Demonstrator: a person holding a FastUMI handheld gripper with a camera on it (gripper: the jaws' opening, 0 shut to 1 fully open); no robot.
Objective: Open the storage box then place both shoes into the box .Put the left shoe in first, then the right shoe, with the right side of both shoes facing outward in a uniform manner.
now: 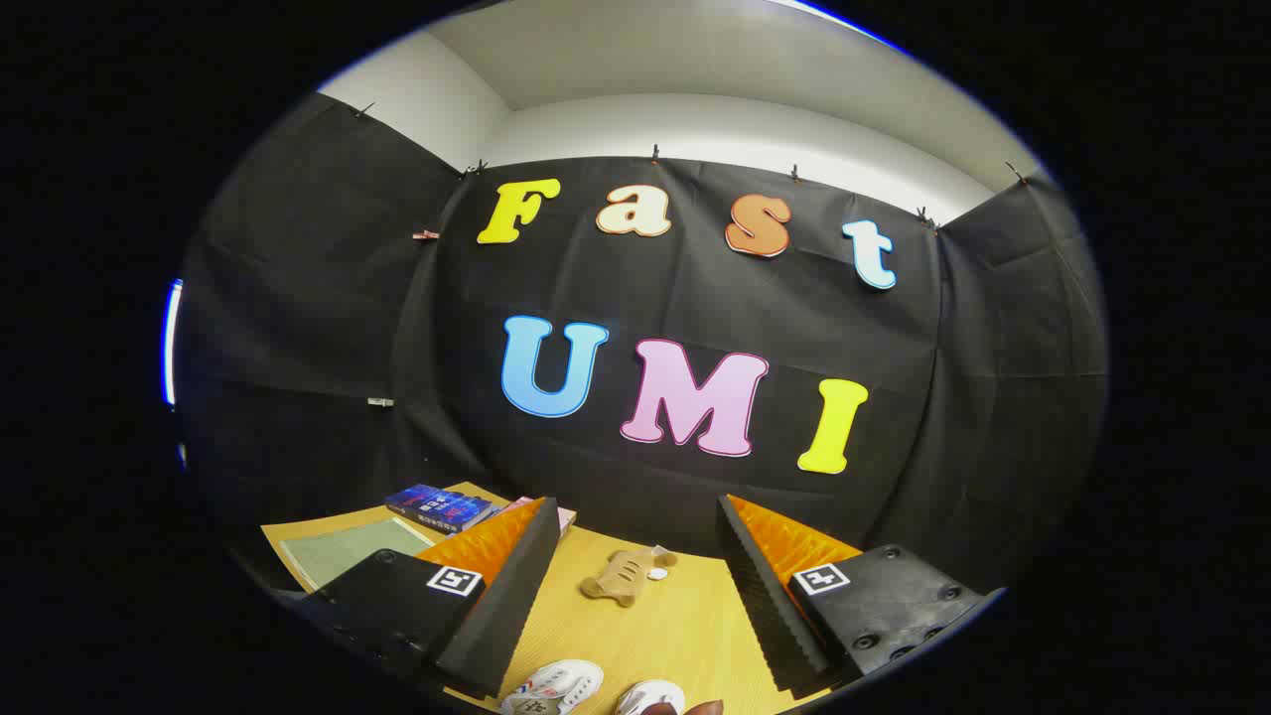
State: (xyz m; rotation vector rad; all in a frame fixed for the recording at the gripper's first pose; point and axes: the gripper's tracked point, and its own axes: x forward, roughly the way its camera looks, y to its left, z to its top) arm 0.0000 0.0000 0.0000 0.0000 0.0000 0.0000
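We are in a booth hung with black cloth, over a pale wooden table (pixel 645 626) that carries everything we name. The gripper (pixel 635 596) is raised above it with its fingers spread wide apart and nothing between them.

Nearest, low between the fingers, lie the two white shoes: the left-hand shoe (pixel 556 687) with what look like red and blue marks on its side, and the right-hand shoe (pixel 650 697) touching or just beside it, partly cut off. A small dark rounded shape sits just beside that second shoe; we cannot tell what it is. We judge the shoes to be light and soft in the upper, stiffer at the sole, so pinching one wall of the collar or heel should hold better than squeezing the toe. Which is the left shoe we cannot make out from here.

Beyond the shoes, further along the table between the fingers, rests a tan plush toy (pixel 624 576) with a small white piece touching it. Beyond the left finger lie a green mat (pixel 343 551), a dark blue book (pixel 442 506) and a pinkish book (pixel 561 516). None of these stands between the fingers and the shoes.
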